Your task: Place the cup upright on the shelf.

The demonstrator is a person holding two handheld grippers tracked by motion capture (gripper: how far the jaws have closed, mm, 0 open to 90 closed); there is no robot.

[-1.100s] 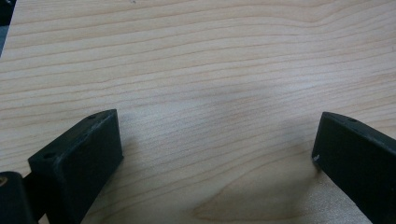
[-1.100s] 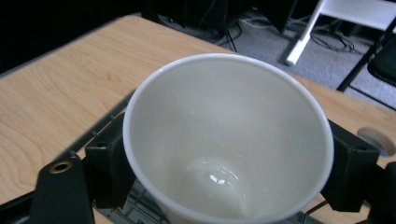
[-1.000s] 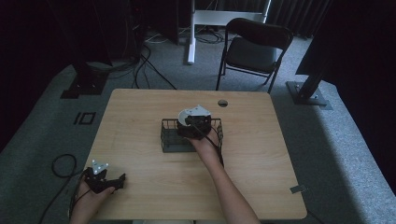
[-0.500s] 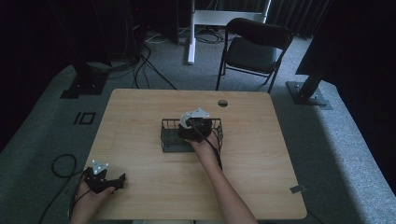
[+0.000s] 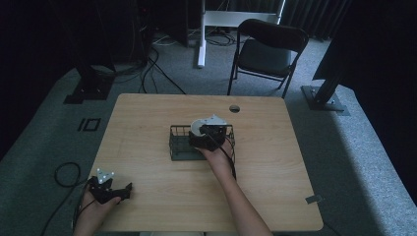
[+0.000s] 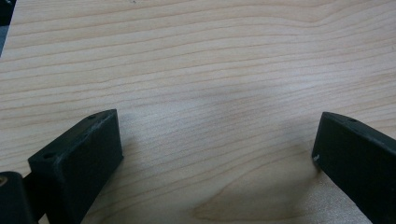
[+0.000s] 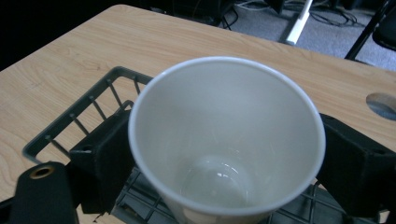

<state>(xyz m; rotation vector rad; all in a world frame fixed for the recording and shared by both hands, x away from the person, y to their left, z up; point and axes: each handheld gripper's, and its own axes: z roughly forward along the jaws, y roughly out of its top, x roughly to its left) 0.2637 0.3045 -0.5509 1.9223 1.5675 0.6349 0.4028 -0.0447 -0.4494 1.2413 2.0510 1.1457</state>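
Note:
A white paper cup [image 7: 261,116] stands upright with its mouth open and nothing inside. My right gripper [image 7: 224,154] is shut on it, one black jaw pressing each side. Cup and gripper sit inside a dark wire basket [image 7: 70,121] at the middle of the table. From above, the cup [image 5: 196,127] shows just left of the right gripper [image 5: 211,133], over the right half of the basket [image 5: 178,147]. My left gripper [image 5: 123,191] rests at the table's near left corner. Its jaws stand wide apart over bare wood in the left gripper view [image 6: 215,140], holding nothing.
The light wooden table [image 5: 147,113] has a round cable hole [image 5: 234,108] at its far side, behind the basket. A black folding chair [image 5: 268,49] stands beyond the far edge. Cables lie on the grey floor [image 5: 66,172] to the left.
My right gripper has sunk a little lower into the basket with the cup. The left gripper has stayed where it was.

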